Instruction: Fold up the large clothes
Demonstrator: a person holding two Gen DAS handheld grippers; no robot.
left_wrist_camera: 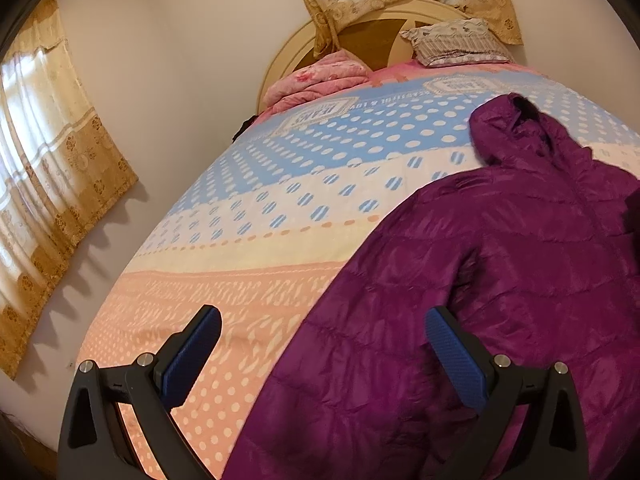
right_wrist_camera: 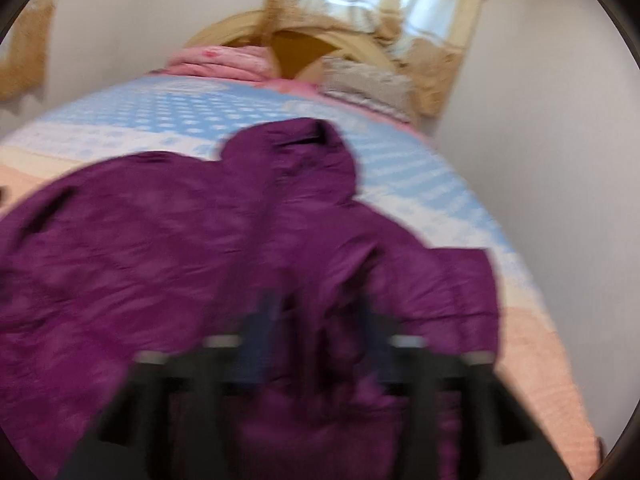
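A purple hooded puffer jacket [left_wrist_camera: 500,280] lies spread on the bed, its hood [left_wrist_camera: 520,132] toward the headboard. My left gripper [left_wrist_camera: 323,314] hangs open and wide over the jacket's left edge, with one blue pad [left_wrist_camera: 192,356] above the blanket and the other above the fabric. The right wrist view is blurred by motion. In it the jacket [right_wrist_camera: 200,240] fills the middle, with its hood [right_wrist_camera: 296,152] at the far end. My right gripper [right_wrist_camera: 320,320] is low over the jacket's right half; its fingers stand apart with purple fabric showing between them, apparently not pinched.
The bed carries a dotted blanket [left_wrist_camera: 280,200] in blue, white and peach. A folded pink quilt [left_wrist_camera: 320,76] and a pillow [left_wrist_camera: 456,42] lie by the round headboard [left_wrist_camera: 372,36]. Gold curtains [left_wrist_camera: 48,160] hang on the left wall. The bed's right edge [right_wrist_camera: 520,280] is near a wall.
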